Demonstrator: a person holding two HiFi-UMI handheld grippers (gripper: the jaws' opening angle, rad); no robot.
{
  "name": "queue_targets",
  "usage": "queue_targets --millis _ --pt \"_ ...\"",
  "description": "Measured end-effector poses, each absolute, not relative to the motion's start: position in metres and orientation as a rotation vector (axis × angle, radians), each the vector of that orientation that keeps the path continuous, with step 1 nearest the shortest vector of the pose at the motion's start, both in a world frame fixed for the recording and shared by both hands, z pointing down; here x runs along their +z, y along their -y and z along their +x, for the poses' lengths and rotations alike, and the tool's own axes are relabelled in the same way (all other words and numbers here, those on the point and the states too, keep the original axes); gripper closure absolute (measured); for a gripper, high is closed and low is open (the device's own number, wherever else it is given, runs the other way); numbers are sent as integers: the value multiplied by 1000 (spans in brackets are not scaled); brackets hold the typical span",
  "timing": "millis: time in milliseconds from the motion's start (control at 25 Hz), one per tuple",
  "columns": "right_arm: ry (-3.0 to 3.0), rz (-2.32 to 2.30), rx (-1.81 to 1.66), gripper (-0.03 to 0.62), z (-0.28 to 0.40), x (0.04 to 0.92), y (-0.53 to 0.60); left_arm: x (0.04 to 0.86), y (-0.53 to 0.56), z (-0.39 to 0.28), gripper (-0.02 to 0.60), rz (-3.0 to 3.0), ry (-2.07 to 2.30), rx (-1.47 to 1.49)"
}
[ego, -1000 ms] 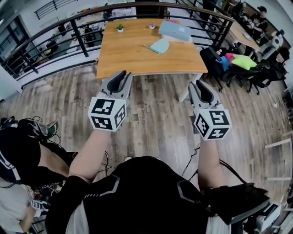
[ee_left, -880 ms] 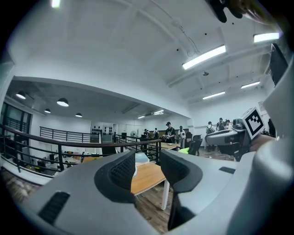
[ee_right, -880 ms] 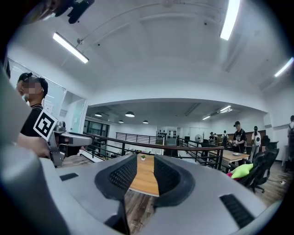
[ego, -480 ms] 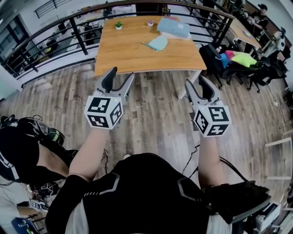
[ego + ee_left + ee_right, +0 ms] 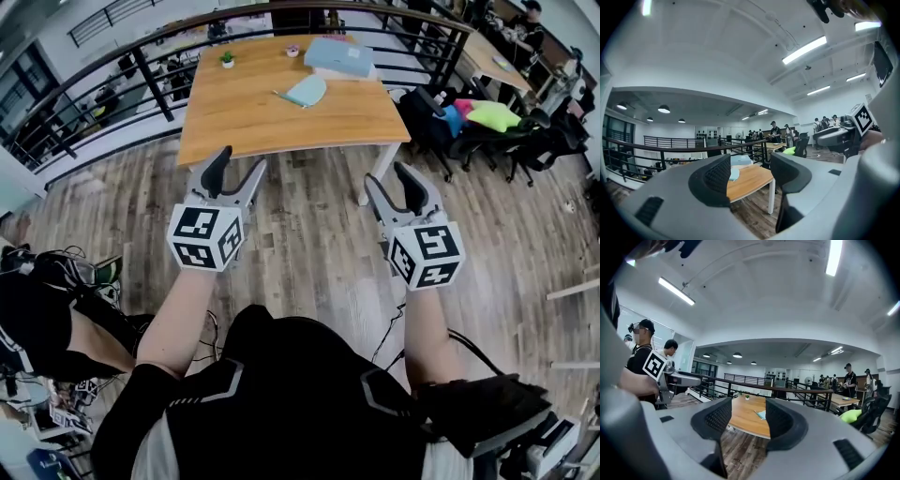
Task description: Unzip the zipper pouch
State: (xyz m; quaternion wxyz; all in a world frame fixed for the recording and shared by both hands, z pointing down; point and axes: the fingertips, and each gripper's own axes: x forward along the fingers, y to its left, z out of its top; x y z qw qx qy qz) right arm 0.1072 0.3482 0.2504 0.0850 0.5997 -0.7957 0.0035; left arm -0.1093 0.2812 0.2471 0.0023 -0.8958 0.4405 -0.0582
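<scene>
Wooden table (image 5: 281, 122) ahead, well apart from both tools. Left gripper (image 5: 237, 164) and right gripper (image 5: 391, 178) held over floor, jaws just opened wide, nothing between them. Zipper pouch (image 5: 305, 91) lies flat on table's far half, near blue box (image 5: 337, 56). Head view shows it whole; gripper views only a sliver. Pale teal, zipper state unreadable.

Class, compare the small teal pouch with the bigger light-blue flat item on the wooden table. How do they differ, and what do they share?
Size: the pouch is clearly smaller than the light-blue flat item. Shape: the pouch is rounded; the flat item is rectangular. Place: the pouch lies nearer the middle of the table; the flat item sits at its far edge. Shared: both are pale blue-green and lie flat.
</scene>
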Motion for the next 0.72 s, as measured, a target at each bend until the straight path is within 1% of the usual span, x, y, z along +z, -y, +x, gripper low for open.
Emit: queue_targets --millis 160,400,720 --pt "2398 1778 62 359 127 263 -335 252 -270 -97 313 -2798 -1407 -196" --pt "2402 1745 59 359 130 275 -301 265 -234 -88 313 -2814 -1400 -209" --pt "2374 1764 55 359 122 279 -205 271 -134 -90 313 -2844 -1335 -148"
